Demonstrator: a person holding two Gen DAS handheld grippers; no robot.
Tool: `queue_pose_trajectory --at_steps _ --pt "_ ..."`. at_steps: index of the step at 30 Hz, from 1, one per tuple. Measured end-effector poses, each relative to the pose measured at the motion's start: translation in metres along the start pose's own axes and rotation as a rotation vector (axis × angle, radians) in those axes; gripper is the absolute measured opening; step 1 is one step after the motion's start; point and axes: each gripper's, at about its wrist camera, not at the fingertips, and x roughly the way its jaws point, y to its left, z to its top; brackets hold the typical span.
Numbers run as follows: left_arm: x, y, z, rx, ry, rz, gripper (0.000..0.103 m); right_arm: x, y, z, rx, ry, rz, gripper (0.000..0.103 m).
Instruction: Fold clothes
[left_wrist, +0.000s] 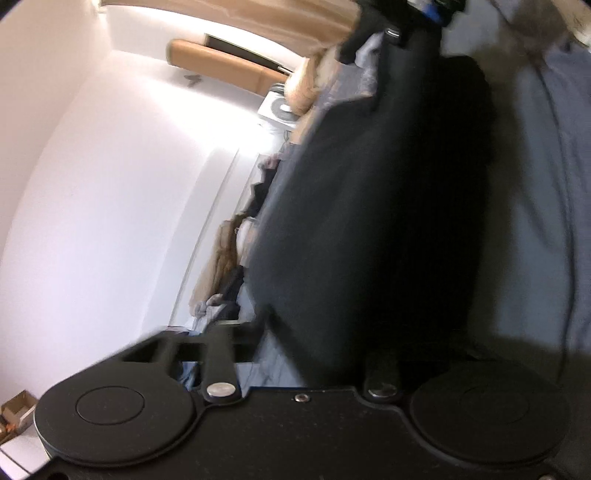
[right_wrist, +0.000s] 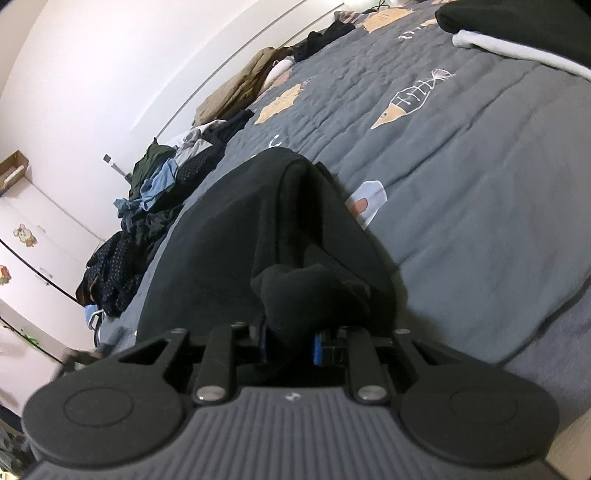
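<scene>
A black garment (right_wrist: 229, 236) lies stretched over the grey quilt (right_wrist: 480, 192) of a bed. One bunched end of it sits between the blue pads (right_wrist: 317, 345) of my right gripper (right_wrist: 290, 341), which is shut on it. In the left wrist view the same black garment (left_wrist: 369, 221) fills the middle and runs down into my left gripper (left_wrist: 325, 358). Cloth hides the left fingertips, which appear shut on it. The right gripper (left_wrist: 424, 13) shows at the garment's far end, at the top of that view.
A heap of loose dark and blue clothes (right_wrist: 159, 192) and a tan garment (right_wrist: 236, 88) lie along the bed's wall side. A black item with a white hem (right_wrist: 517, 33) rests at the far right. White cupboard doors (right_wrist: 33, 258) stand beyond the bed.
</scene>
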Motion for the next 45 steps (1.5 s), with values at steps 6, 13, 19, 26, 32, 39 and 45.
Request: queue_pose_trajectory --at_steps 6,13,19,26,32,39,45 --pt "-0.002 0.014 0.001 -0.019 0.038 -0.062 0.016 -0.002 0.003 -0.002 0.009 0.015 0.015 0.022" --pt "-0.032 0.031 -0.011 -0.027 0.064 -0.121 0.015 -0.009 0.017 -0.016 -0.021 0.072 0.054 0.023" --pt "-0.073 0.044 -0.027 -0.025 0.098 -0.135 0.015 -0.019 0.042 -0.031 -0.074 0.093 0.103 0.023" --pt "-0.080 0.016 -0.041 0.013 0.135 -0.110 0.023 -0.006 0.057 -0.049 -0.168 0.146 0.061 0.023" --pt "-0.092 0.023 -0.039 0.009 0.122 -0.129 0.042 -0.010 0.050 -0.043 -0.133 0.194 0.061 0.029" --pt "-0.104 0.031 -0.040 0.003 0.089 -0.093 0.068 -0.040 0.060 -0.040 -0.190 0.168 0.050 0.047" --pt "-0.112 0.027 -0.041 -0.002 0.038 -0.021 0.078 -0.039 0.050 -0.042 -0.165 0.142 0.030 0.047"
